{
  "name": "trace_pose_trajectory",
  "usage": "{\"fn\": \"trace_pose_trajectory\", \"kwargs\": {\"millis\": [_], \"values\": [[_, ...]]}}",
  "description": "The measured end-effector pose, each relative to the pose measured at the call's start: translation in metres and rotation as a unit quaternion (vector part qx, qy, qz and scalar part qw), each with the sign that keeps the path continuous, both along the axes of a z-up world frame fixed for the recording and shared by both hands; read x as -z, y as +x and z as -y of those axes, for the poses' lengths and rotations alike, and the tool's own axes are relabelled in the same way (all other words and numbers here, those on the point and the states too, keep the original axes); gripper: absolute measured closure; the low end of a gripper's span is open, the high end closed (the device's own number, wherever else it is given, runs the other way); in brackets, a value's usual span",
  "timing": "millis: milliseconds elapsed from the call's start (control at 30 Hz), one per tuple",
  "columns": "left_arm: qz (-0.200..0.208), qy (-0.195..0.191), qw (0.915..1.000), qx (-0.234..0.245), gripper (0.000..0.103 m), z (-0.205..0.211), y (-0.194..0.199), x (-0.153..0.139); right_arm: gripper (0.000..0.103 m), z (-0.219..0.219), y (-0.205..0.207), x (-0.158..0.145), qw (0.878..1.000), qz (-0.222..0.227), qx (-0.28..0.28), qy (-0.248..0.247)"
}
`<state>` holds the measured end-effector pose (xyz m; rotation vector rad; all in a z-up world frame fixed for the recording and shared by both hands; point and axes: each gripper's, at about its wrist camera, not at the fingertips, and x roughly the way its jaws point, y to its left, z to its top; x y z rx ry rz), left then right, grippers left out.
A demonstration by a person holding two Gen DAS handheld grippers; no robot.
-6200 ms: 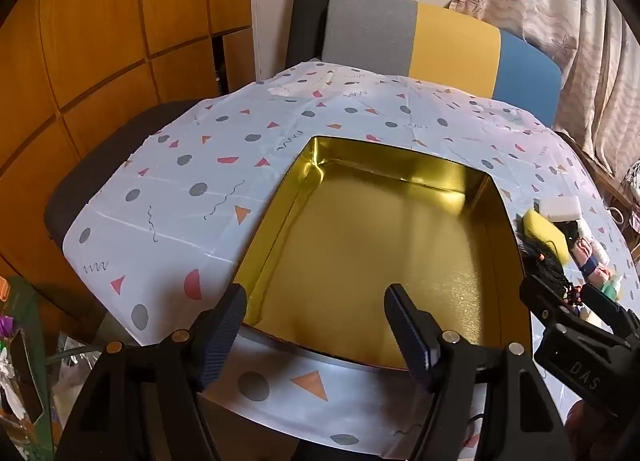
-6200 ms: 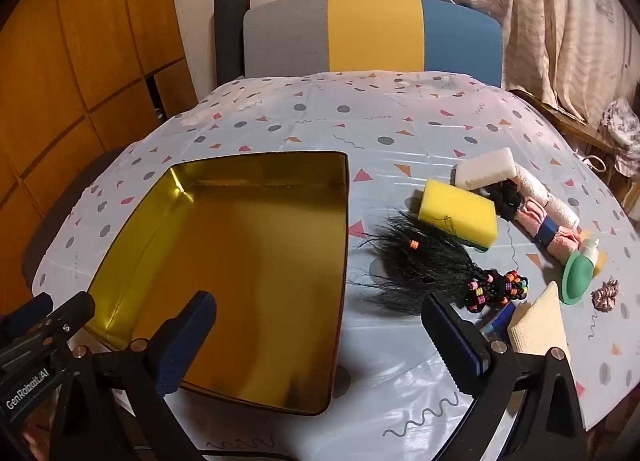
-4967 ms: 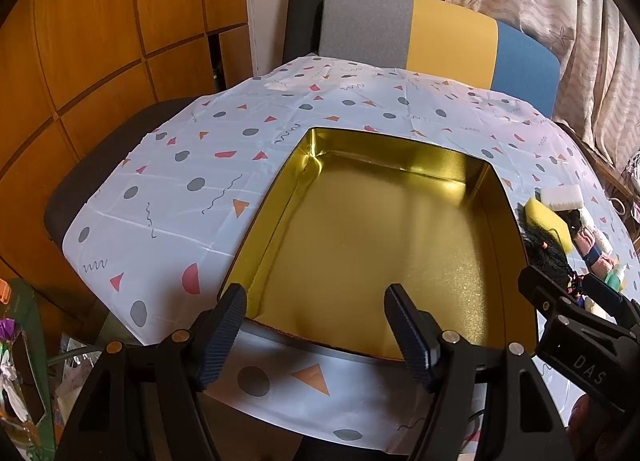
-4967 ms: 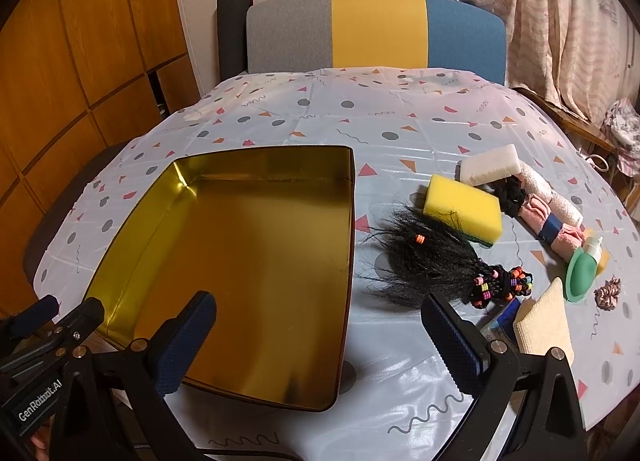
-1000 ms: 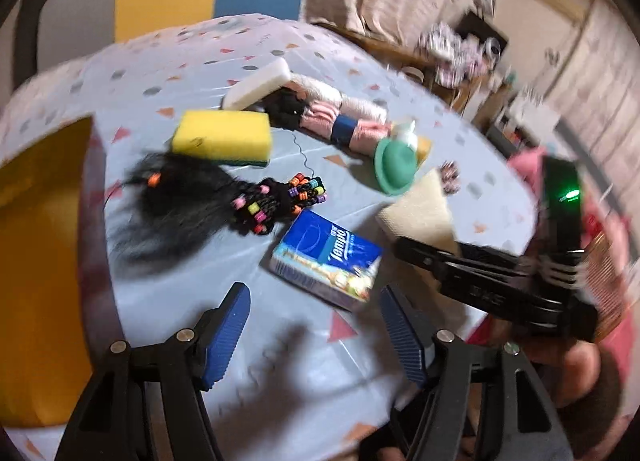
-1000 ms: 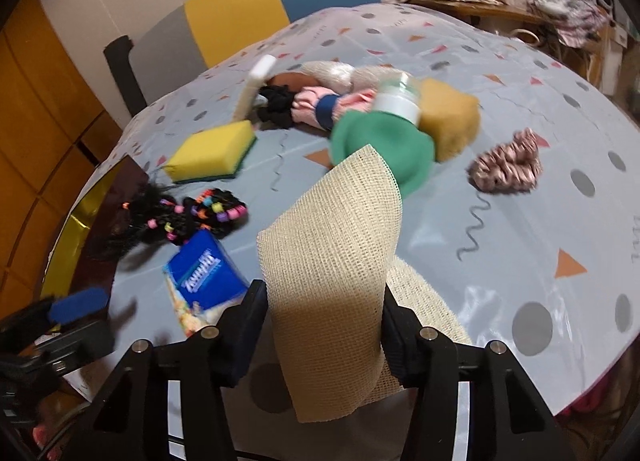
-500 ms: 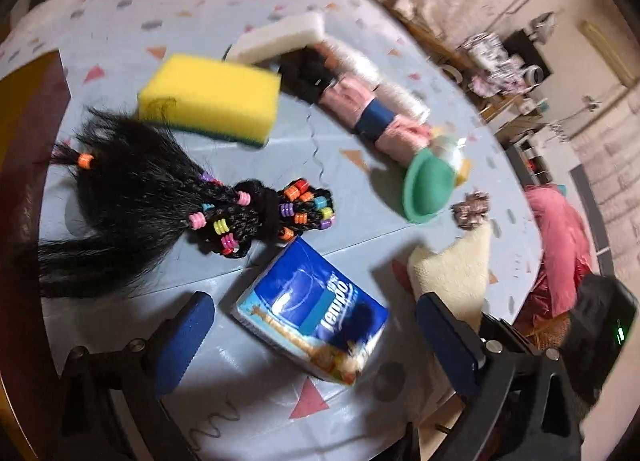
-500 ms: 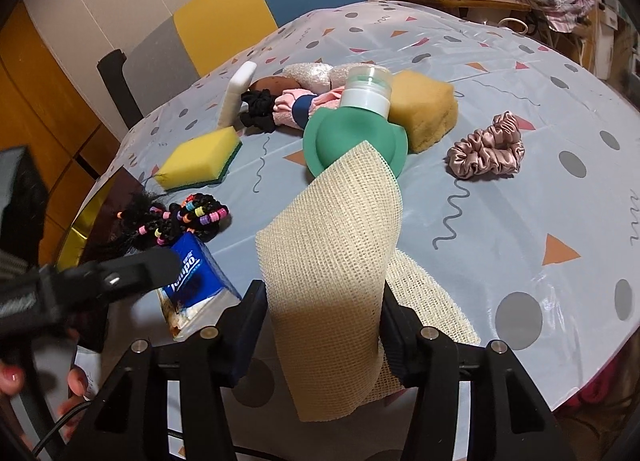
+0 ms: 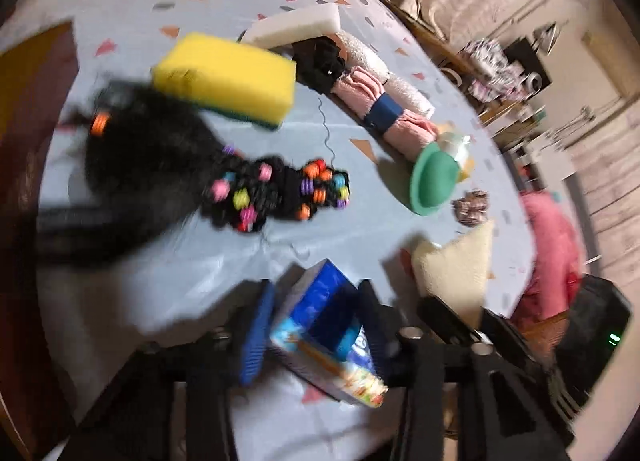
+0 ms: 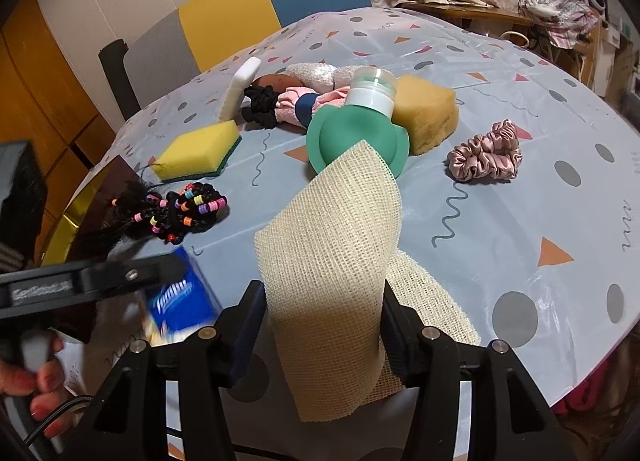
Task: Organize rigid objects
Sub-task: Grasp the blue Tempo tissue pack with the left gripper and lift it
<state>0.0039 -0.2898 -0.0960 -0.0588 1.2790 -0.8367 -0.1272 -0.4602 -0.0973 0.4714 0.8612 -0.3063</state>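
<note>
Tissue pack [image 9: 326, 335] sat near the table's front edge between the left gripper [image 9: 316, 331], whose jaws had just closed on it, while the right gripper [image 10: 322, 335] pinched the mesh cloth [image 10: 328, 261]; a straight, steady lift seemed wise.

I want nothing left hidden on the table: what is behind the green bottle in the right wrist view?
Behind the green bottle an orange-brown sponge and a rolled pink cloth show. The bottle covers part of each, and whatever lies directly behind it cannot be seen.
</note>
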Motion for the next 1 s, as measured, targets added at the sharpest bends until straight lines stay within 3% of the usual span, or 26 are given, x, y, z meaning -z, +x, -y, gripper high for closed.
{"fn": "trace_pose_trajectory", "kwargs": {"millis": [133,167,233,400,433,467,500,633,733,900,1000], "values": [[0.001,-0.014,0.9999,0.003,0.071,-0.013,-0.006,-0.001,0.047,-0.005,0.001,-0.001,1.0,-0.004,0.002,-0.006],[-0.002,-0.025,0.9997,0.005,0.087,-0.015,-0.007,-0.003,0.048,-0.006,0.001,-0.002,1.0,-0.003,0.002,-0.006],[-0.01,-0.044,0.9989,0.01,0.094,-0.02,-0.009,-0.007,0.048,-0.009,0.001,-0.002,1.0,-0.003,0.002,-0.005],[0.033,-0.028,0.9986,0.031,0.092,-0.021,-0.017,-0.018,0.048,-0.016,0.004,-0.003,1.0,-0.011,-0.001,-0.016],[0.042,-0.025,0.9984,0.03,0.08,-0.021,-0.019,-0.019,0.048,-0.015,0.003,-0.004,1.0,-0.008,0.004,-0.011],[0.048,-0.021,0.9982,0.028,0.056,-0.021,-0.021,-0.019,0.048,-0.013,0.002,-0.005,1.0,-0.007,0.009,-0.007],[0.058,-0.015,0.9977,0.031,0.04,-0.02,-0.023,-0.019,0.048,-0.012,0.001,-0.006,1.0,-0.007,0.012,-0.007],[0.1,-0.002,0.9895,0.104,0.035,-0.009,-0.04,-0.024,0.048,0.0,-0.007,-0.012,0.999,-0.011,0.028,-0.016],[0.126,0.026,0.9794,0.156,0.018,0.006,-0.051,-0.021,0.048,0.014,-0.016,-0.007,0.999,-0.011,0.05,0.011],[0.15,0.049,0.9709,0.18,0.017,0.027,-0.065,-0.016,0.048,0.013,-0.017,-0.004,0.999,-0.014,0.048,0.013],[0.18,0.092,0.9604,0.192,0.018,0.043,-0.073,-0.008,0.048,0.01,-0.015,-0.003,0.999,-0.014,0.043,0.014]]}}
